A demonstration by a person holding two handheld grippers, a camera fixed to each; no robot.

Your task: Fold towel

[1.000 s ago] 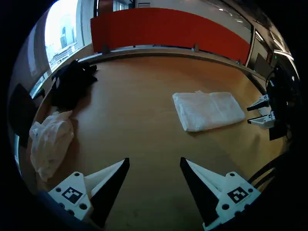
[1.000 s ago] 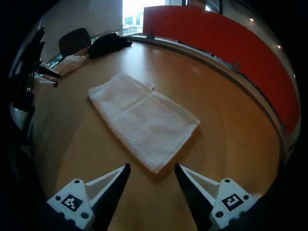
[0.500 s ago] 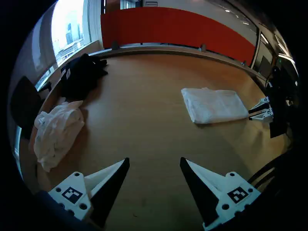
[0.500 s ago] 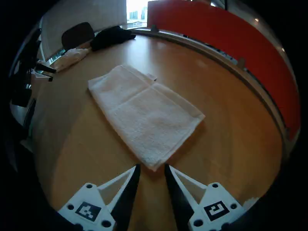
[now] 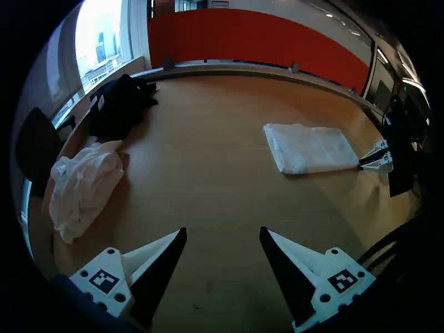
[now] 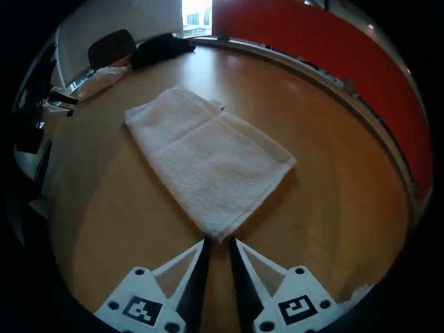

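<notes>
White towel (image 6: 211, 161), corner perhaps pinched, right hand-held gripper (image 6: 218, 242)

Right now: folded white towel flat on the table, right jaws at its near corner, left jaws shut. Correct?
No. The left gripper has its jaws wide open, as the left gripper view shows. The rest holds: folded white towel flat on the table, right gripper at its near corner.

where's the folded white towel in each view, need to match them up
Left gripper view: the folded white terry towel lies right of centre, far off on the wooden table.
Right gripper view: the towel lies at the centre, close, with one corner pointing to the bottom.
Shared landmark: the black heap of clothing, upper left in both.
</notes>
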